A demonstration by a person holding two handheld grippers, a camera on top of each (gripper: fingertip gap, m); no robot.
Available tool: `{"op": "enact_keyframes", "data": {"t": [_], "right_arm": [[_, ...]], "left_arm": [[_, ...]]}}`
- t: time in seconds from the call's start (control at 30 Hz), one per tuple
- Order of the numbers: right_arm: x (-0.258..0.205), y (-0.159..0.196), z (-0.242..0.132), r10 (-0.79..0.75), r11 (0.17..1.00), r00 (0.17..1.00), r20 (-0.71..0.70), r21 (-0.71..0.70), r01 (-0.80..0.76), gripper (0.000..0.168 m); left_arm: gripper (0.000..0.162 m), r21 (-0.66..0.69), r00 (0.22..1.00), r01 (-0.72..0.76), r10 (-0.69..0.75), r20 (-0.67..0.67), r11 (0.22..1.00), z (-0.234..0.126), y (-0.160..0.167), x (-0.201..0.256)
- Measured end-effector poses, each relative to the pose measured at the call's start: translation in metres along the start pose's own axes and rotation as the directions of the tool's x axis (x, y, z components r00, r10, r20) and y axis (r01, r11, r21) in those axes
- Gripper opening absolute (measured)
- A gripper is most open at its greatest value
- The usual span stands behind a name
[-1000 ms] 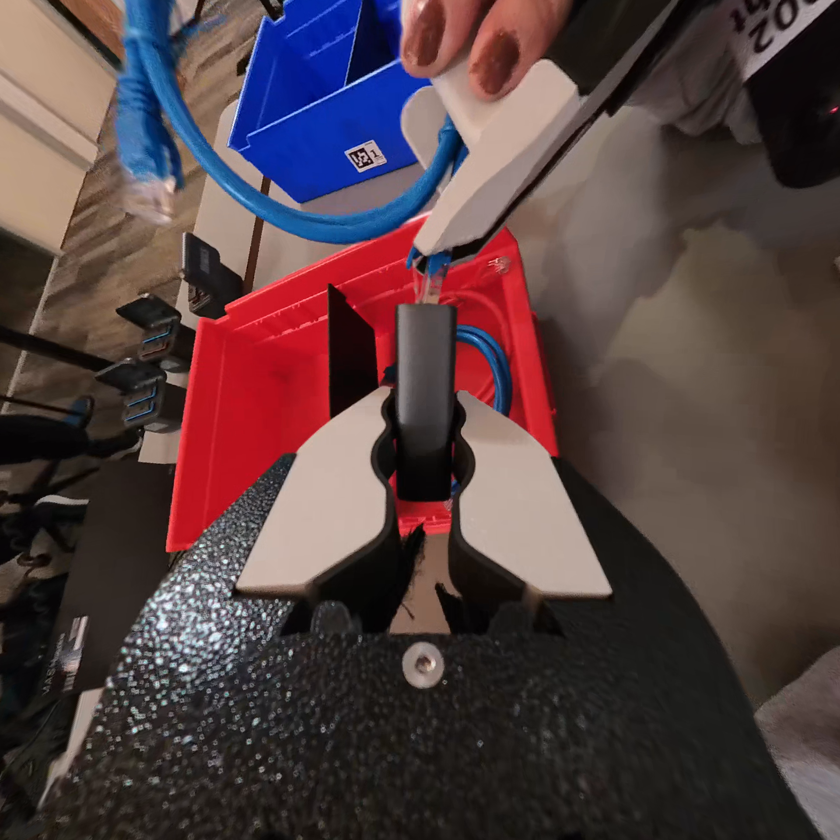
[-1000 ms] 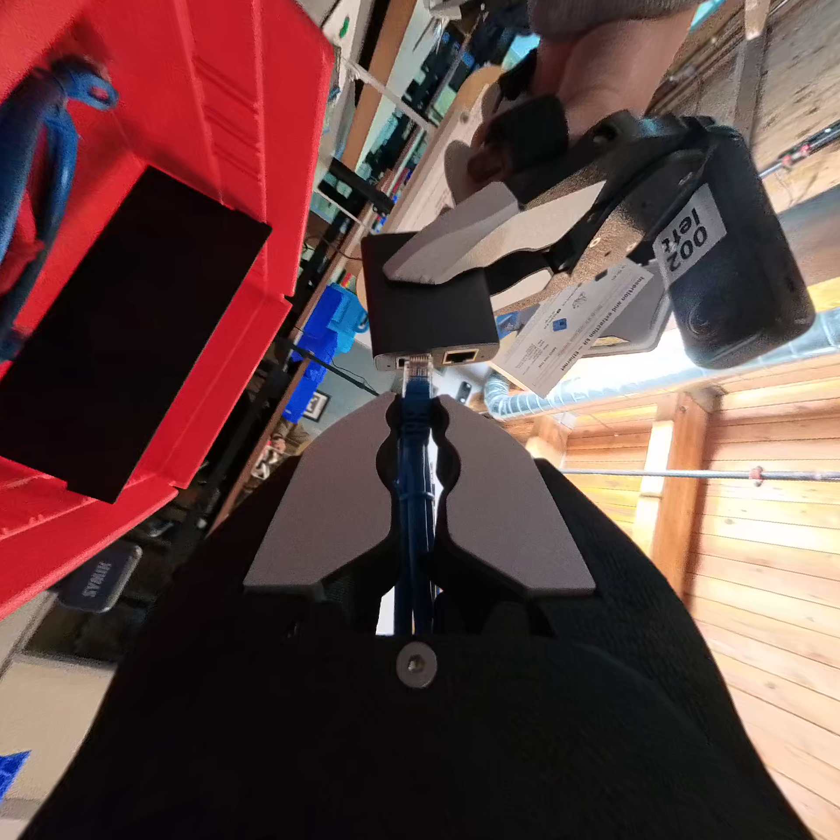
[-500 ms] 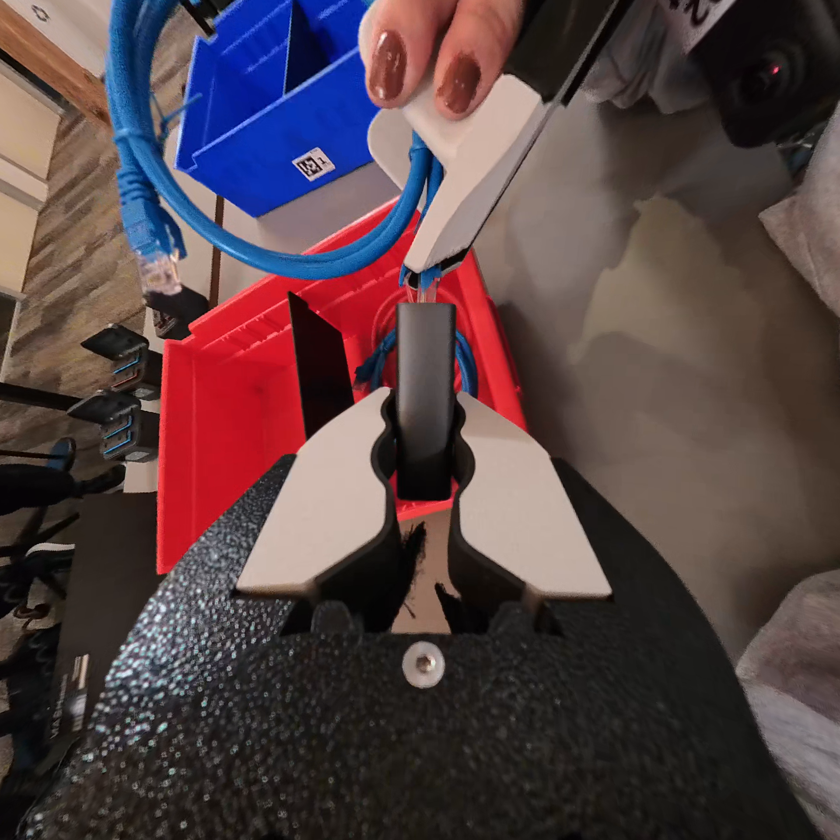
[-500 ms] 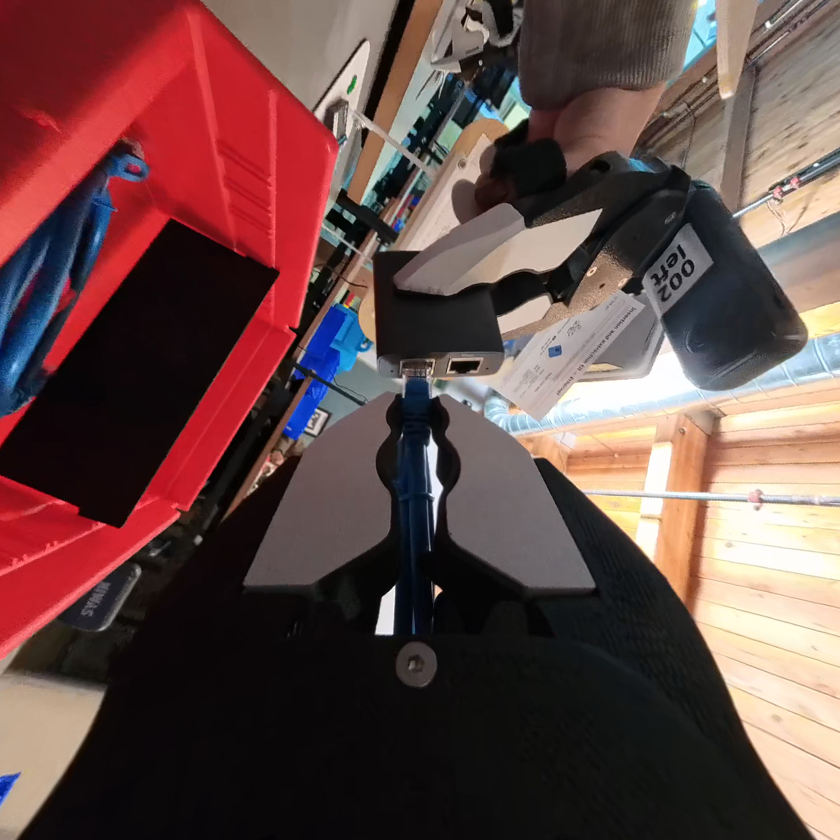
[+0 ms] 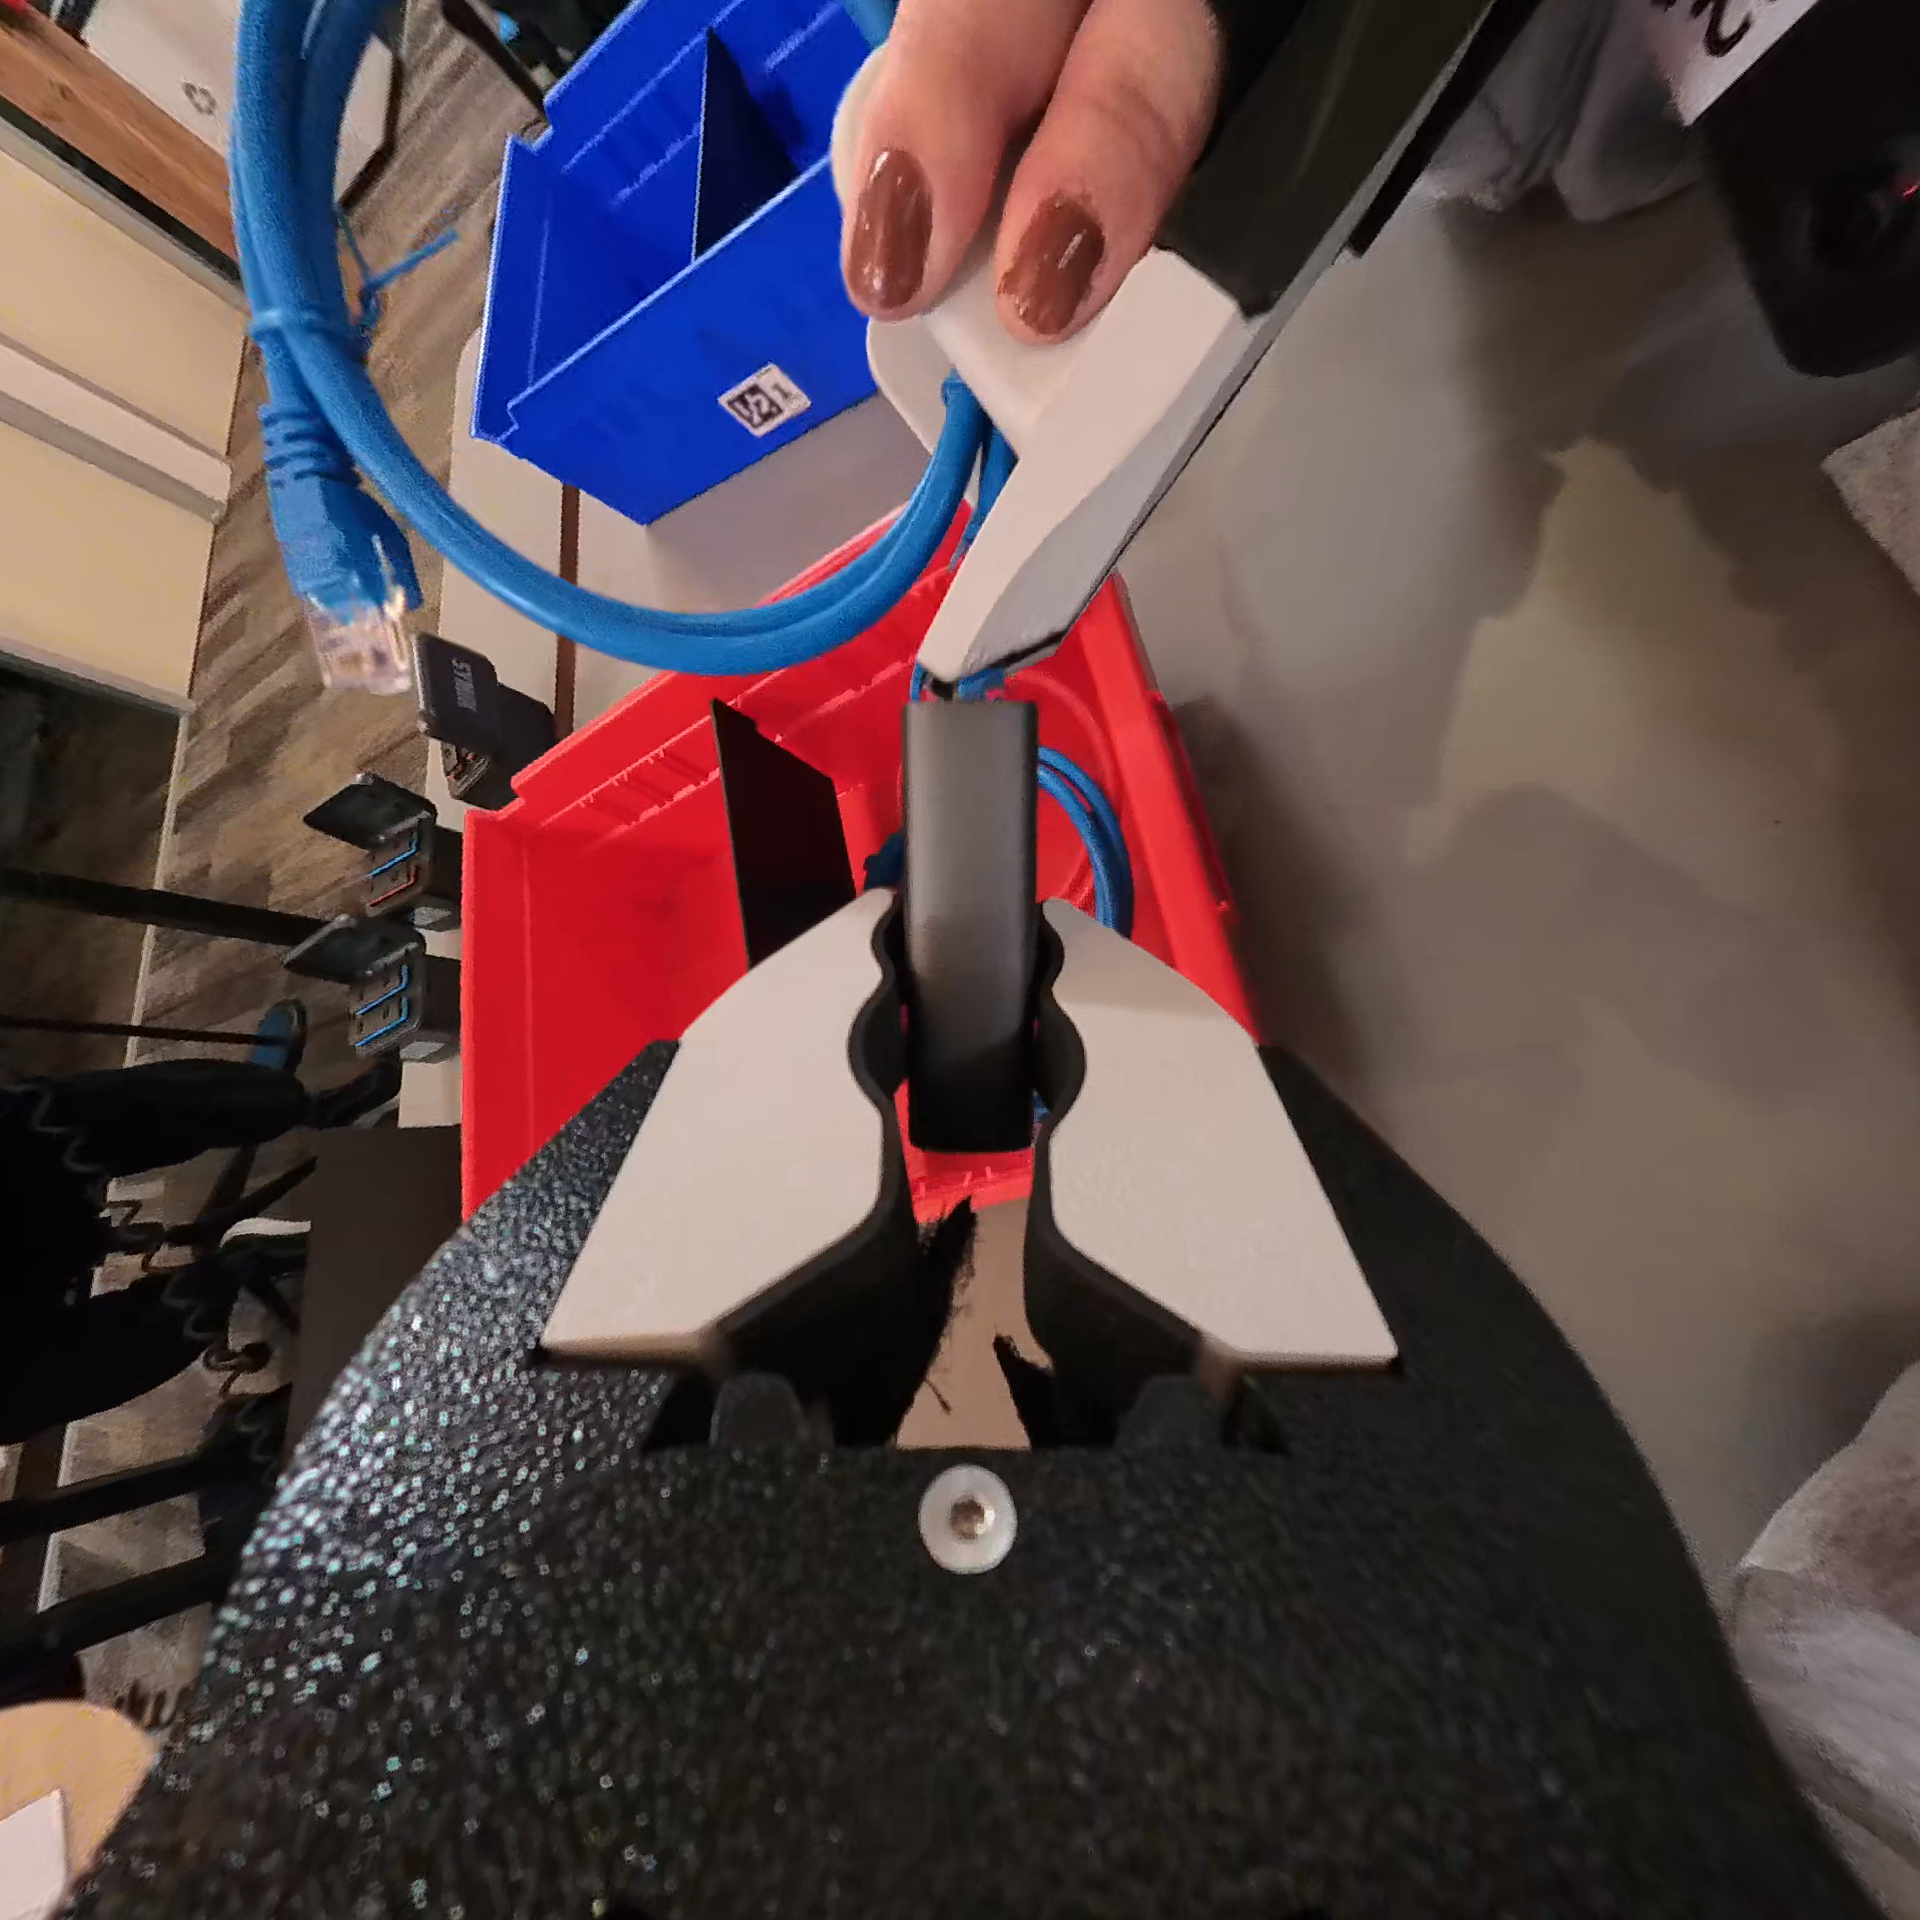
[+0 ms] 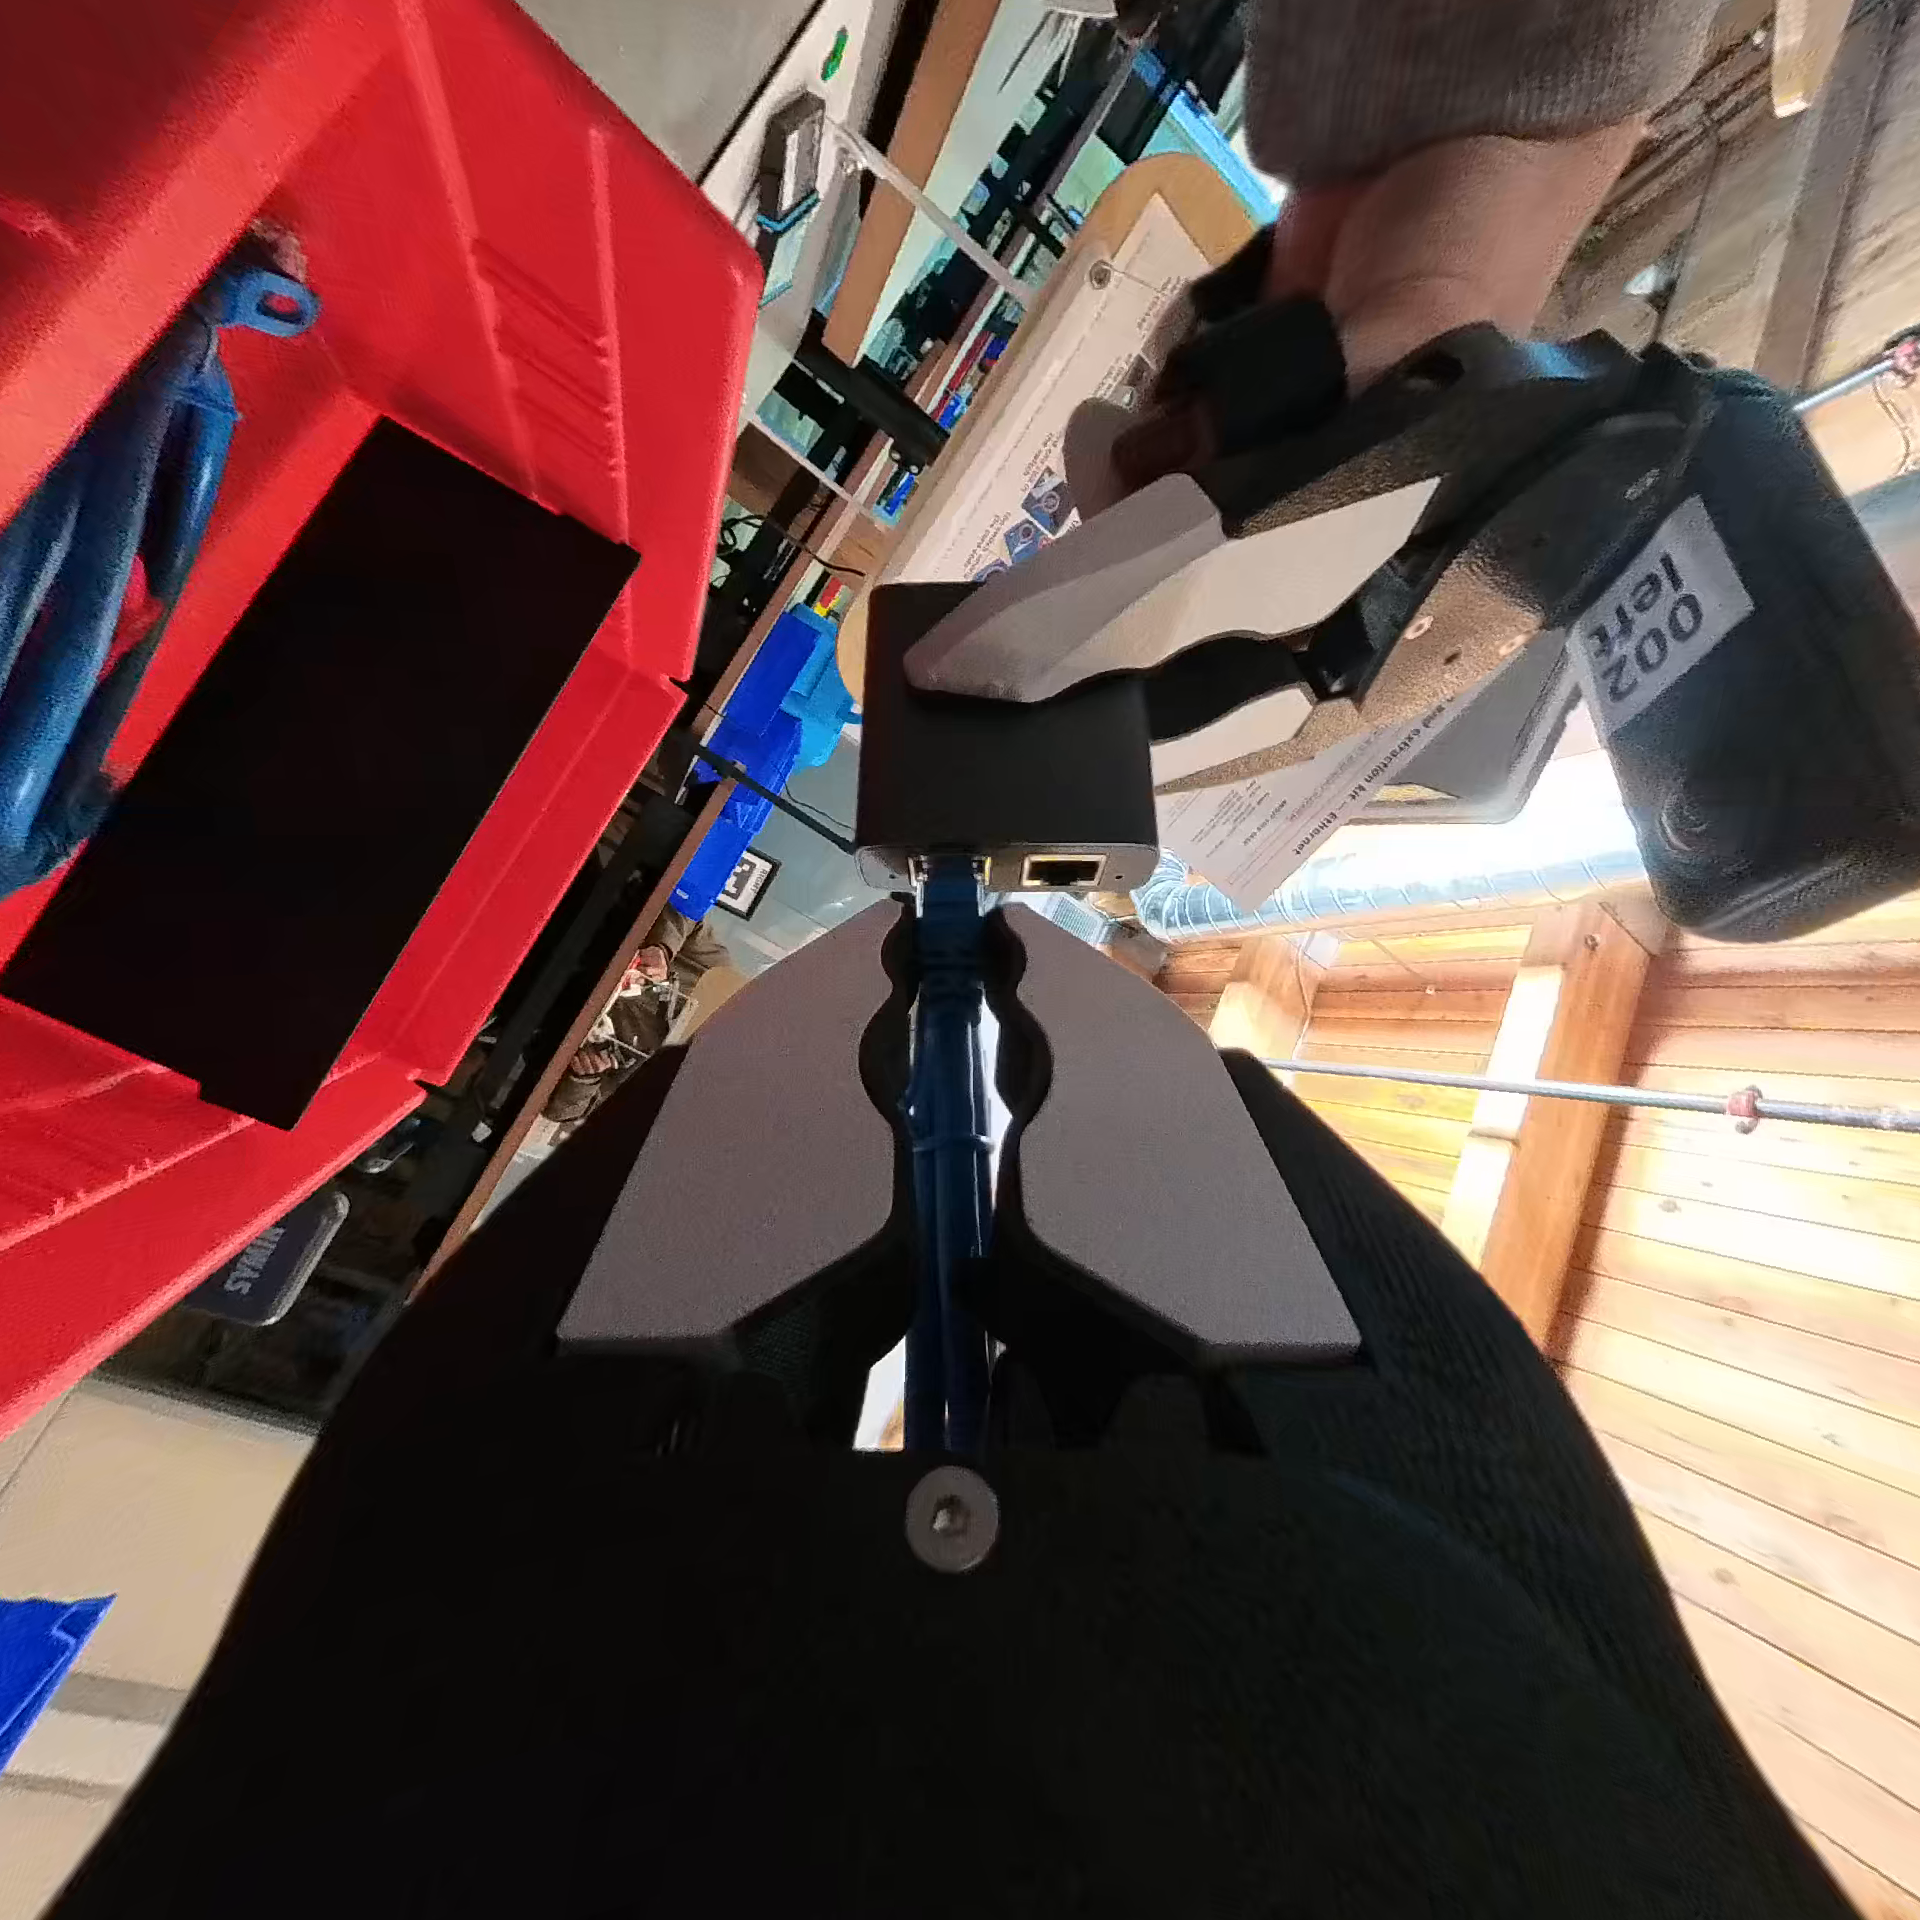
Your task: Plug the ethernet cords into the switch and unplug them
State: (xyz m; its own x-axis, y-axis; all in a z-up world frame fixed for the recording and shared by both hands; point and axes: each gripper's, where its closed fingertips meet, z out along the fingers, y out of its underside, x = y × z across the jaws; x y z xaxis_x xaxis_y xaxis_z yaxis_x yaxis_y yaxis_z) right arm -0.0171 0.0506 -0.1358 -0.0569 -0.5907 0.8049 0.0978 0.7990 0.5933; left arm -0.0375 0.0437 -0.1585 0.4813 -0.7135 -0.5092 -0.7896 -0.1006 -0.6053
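Right wrist view shows the right tongs (image 6: 951,914) clamped on the blue Ethernet cable (image 6: 948,1049), its plug apparently seated in the black adapter box (image 6: 1003,769) pinched by the left tongs (image 5: 968,935) above the red bin (image 5: 623,935), so push straight, both grips firm.

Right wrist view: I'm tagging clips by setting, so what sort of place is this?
Probably a workshop or lab: plank-clad wooden walls, a bare ceiling duct, and red and blue parts bins on a table.

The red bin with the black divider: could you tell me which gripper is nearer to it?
Left. The left gripper, shut on the black adapter box, hangs directly over the red bin. The right gripper, shut on the blue Ethernet cable, sits beyond the bin's far end.
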Motion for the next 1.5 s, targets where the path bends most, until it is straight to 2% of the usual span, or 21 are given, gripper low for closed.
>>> {"op": "enact_keyframes", "data": {"t": [0.03,0.2,0.3,0.37,0.47,0.63,0.83,0.9,1.0,1.2,1.3,1.4,1.5], "right_arm": [[-0.001,0.001,0.001,-0.003,1.0,1.0,0.004,-0.002,0.003,0.01],[-0.015,0.007,0.009,0.017,1.0,0.999,0.051,-0.027,-0.015,0.011],[-0.017,0.02,0.015,0.126,0.991,0.991,0.048,-0.045,-0.124,0.015],[-0.015,0.032,0.013,0.194,0.979,0.98,0.04,-0.066,-0.191,0.029],[-0.008,0.048,0.005,0.317,0.947,0.948,0.026,-0.069,-0.314,0.035],[0.002,0.045,-0.006,0.572,0.817,0.814,0.105,0.011,-0.576,0.036],[0.011,0.021,0.01,0.756,0.628,0.619,0.214,0.029,-0.777,0.041],[0.008,0.014,0.02,0.785,0.574,0.559,0.266,0.023,-0.818,0.043],[0.003,0.011,0.029,0.802,0.539,0.512,0.309,-0.002,-0.842,0.042],[0.01,0.001,0.029,0.798,0.505,0.474,0.372,0.014,-0.863,0.032],[0.013,-0.002,0.028,0.794,0.5,0.476,0.378,0.04,-0.865,0.022],[0.017,0.003,0.027,0.805,0.484,0.47,0.361,0.057,-0.873,0.021],[0.028,0.015,0.023,0.835,0.443,0.455,0.311,0.111,-0.889,0.019]], "left_arm": [[0.019,-0.01,1.0,0.004,-0.004,0.001,1.0,0.001,0.001,0.0],[0.02,-0.068,0.999,0.036,-0.034,0.041,0.997,0.01,0.01,-0.008],[0.021,-0.053,0.993,0.01,-0.003,0.121,0.999,0.014,0.006,-0.02],[0.02,-0.046,0.988,-0.003,0.01,0.156,0.999,0.01,0.006,-0.024],[0.02,-0.046,0.974,0.011,0.0,0.225,0.999,-0.003,0.012,-0.035],[0.02,-0.08,0.939,0.005,0.023,0.344,0.997,-0.017,0.018,-0.051],[0.02,-0.132,0.942,-0.042,0.083,0.325,0.99,-0.011,0.015,-0.046],[0.02,-0.149,0.949,-0.068,0.11,0.296,0.986,-0.007,0.014,-0.04],[0.02,-0.171,0.956,-0.09,0.134,0.262,0.981,-0.004,0.015,-0.034],[0.02,-0.184,0.958,-0.12,0.163,0.236,0.976,-0.008,0.014,-0.027],[0.021,-0.174,0.955,-0.151,0.189,0.227,0.973,-0.008,0.009,-0.023],[0.02,-0.134,0.942,-0.161,0.193,0.275,0.978,-0.011,0.002,-0.028],[0.026,-0.015,0.909,-0.167,0.16,0.385,0.986,-0.021,-0.015,-0.04]]}}
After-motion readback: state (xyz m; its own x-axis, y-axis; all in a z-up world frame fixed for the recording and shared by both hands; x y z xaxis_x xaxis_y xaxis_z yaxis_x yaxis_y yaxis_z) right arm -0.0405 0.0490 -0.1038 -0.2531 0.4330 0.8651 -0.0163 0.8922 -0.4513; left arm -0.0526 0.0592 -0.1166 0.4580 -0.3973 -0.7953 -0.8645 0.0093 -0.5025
